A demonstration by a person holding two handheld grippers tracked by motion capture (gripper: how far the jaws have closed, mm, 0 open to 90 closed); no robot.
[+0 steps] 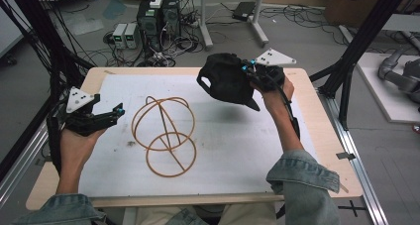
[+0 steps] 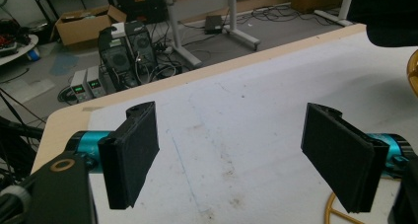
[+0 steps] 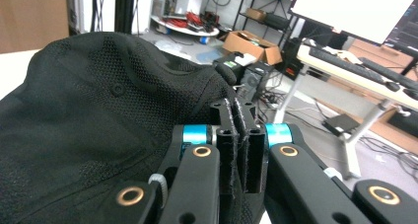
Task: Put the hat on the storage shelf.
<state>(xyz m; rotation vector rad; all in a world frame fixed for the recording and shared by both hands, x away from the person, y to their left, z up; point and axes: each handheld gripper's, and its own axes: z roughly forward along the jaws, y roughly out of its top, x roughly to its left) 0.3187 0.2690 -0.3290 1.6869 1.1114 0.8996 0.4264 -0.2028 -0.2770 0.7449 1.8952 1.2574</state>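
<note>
One camera looks down and forward over the whole table [image 1: 297, 175] from the person's side. Two ride the grippers, close above its far edge; all share that table and the black cap [image 1: 225, 79].

The cap [image 3: 98, 115] was matt black mesh cloth; the wire stand [image 1: 166, 136] looked like glossy brass-coloured metal, perhaps.

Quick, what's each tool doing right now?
Left tool: open, holding nothing.
Right tool: closed on the black cap, lifted off the table.

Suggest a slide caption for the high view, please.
Right gripper lifts a black cap above the table, beside a wire stand.
</note>
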